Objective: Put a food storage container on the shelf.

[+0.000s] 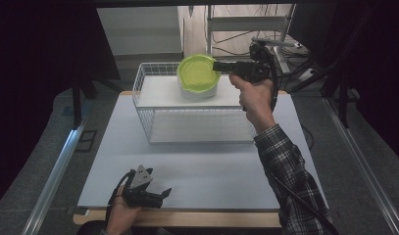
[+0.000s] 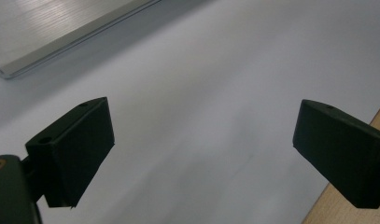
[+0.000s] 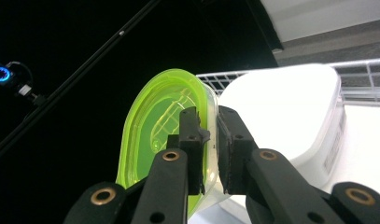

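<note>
A clear tub (image 1: pixel 199 92) with a bright green lid (image 1: pixel 197 72) hangs tilted over the white wire basket (image 1: pixel 138 88) at the far side of the white table (image 1: pixel 187 166). My right gripper (image 1: pixel 215 66) reaches in from the right and is shut on the tub's rim. In the right gripper view its jaws pinch that rim (image 3: pixel 208 116), the green lid (image 3: pixel 150 126) to the left and the pale tub body (image 3: pixel 281 107) to the right. My left gripper (image 1: pixel 165 193) rests low near the table's front left edge; it (image 2: pixel 204 140) stands open over bare table.
The basket's wire rim (image 3: pixel 360 70) runs behind the tub. Metal rails lie on the floor at the left (image 1: pixel 55 171) and the right (image 1: pixel 363 166). A metal stand (image 1: pixel 246 24) and cables sit behind the table. The wooden table edge (image 2: pixel 337 210) is close to the left gripper.
</note>
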{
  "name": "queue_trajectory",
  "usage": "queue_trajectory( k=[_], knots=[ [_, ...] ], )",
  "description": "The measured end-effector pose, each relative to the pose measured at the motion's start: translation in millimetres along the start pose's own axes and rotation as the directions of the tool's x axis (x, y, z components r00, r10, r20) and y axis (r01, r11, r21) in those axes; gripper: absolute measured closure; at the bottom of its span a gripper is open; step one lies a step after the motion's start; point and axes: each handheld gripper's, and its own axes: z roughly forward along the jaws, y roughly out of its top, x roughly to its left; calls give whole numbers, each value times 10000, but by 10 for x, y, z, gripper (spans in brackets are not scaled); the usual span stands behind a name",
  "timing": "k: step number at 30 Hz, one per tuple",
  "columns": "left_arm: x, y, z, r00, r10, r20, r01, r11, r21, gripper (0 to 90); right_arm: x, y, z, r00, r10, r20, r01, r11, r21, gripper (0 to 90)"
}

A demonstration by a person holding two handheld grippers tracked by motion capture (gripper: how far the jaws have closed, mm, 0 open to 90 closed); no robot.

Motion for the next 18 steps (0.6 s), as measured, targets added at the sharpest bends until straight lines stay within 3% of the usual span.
queue_trajectory(
  k=[18],
  knots=[
    [-11,-1,6,9999,96,74,-96,10000,28,49,-97,296,343,9933,570,1009,-546,9982,-262,814]
  ],
)
